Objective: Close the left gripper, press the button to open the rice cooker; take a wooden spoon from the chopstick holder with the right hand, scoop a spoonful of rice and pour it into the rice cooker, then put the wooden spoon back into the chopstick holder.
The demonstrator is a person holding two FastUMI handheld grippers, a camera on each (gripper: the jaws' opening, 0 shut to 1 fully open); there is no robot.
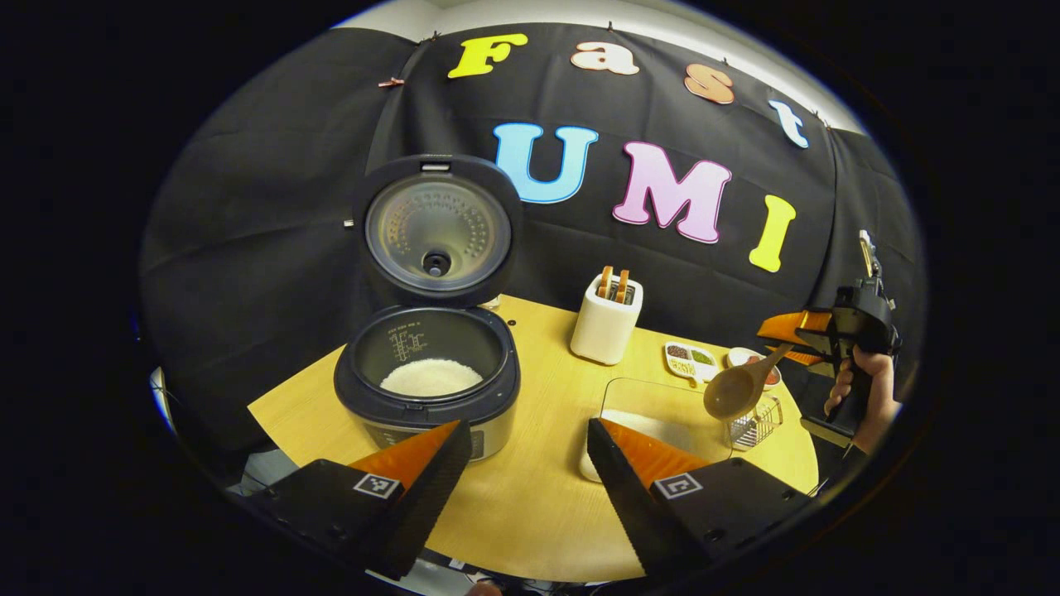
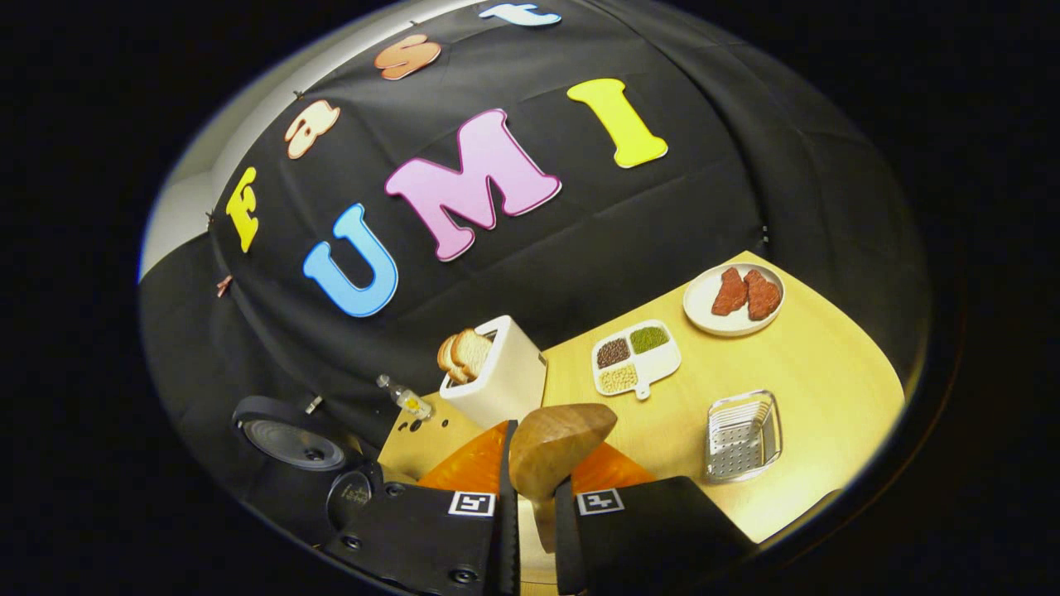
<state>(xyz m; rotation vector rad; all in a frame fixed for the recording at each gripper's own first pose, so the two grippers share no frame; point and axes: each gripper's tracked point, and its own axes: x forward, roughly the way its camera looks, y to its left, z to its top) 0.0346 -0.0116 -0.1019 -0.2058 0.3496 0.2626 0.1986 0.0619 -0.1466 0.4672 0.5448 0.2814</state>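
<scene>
Wooden spoon (image 1: 739, 389) hangs at four o'clock in the left gripper view, over the rice tub (image 1: 654, 414), ready to scoop; left gripper (image 1: 522, 472) fingers apart, rice cooker (image 1: 428, 364) open at nine. Right gripper view: right gripper (image 2: 530, 497) fingers clamp the spoon's handle, bowl forward.

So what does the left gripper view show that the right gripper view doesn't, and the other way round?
Left gripper view: a look into the open rice cooker with white rice in its pot, a clear tub of rice, and a hand holding the right gripper.

Right gripper view: a plain look at a plate with two red pieces, and a small bottle beside the toaster.

Shared: the wooden spoon clamped in the right gripper, the toaster with bread, the divided dish, the metal basket.
</scene>
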